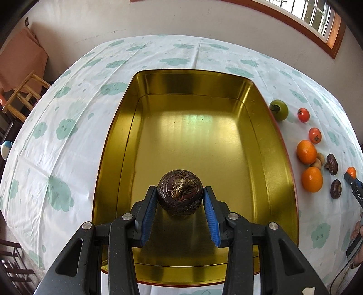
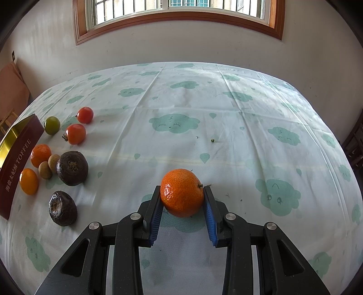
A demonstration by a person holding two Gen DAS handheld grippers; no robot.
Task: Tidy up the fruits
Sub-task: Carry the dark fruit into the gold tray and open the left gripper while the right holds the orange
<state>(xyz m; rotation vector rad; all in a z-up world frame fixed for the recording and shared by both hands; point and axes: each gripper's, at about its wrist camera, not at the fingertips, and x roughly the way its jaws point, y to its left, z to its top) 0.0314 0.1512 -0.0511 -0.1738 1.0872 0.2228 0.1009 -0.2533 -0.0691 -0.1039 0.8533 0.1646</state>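
The left gripper [image 1: 180,196] fills the foreground of its view, its jaws clenched on a dark brown chestnut [image 1: 180,192] held over the near end of the gold tin [image 1: 127,127], whose floor is bare. The tin sits on a worktop [image 1: 68,109] under a white cloth with green clouds.

The right gripper [image 2: 182,195] has its jaws clamped on a mandarin [image 2: 182,191], low over the cloth and well right of the tin.

Just beside the tin's right wall lie the loose fruits: a green tomato [image 2: 52,125], two red tomatoes [image 2: 85,115] [image 2: 75,133], two oranges [image 2: 40,155] [image 2: 29,181], two small tan longans [image 2: 45,170] touching each other, and two more dark chestnuts [image 2: 72,168] [image 2: 62,209].

A window [image 2: 179,9] runs along the far wall.
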